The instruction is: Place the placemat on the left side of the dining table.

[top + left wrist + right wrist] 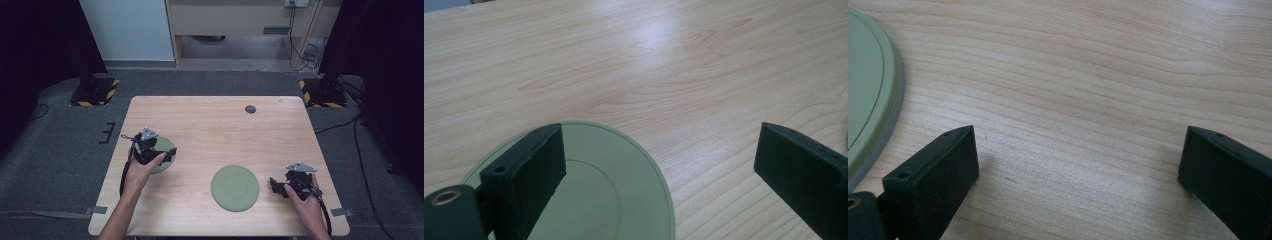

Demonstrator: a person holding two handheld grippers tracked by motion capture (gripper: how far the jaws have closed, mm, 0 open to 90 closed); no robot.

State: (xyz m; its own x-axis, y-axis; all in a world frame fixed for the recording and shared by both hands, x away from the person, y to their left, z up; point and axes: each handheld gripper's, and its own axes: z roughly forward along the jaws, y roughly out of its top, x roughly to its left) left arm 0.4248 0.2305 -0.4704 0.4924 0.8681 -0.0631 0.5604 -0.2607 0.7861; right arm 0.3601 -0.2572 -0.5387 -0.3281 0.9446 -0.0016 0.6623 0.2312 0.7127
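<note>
While both claws gape empty, the left gripper (167,154) hovers over the small green plate (624,165), which I reckon should be pinched squarely at its rim, the right gripper (274,185) waiting just beside the larger plate (235,188).

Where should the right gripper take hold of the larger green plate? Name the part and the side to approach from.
Likely the rim on its right edge. The larger green plate lies flat on the table, so only its raised lip offers a hold. The right gripper, jaws open, sits just right of it; slide one jaw under that lip.
</note>
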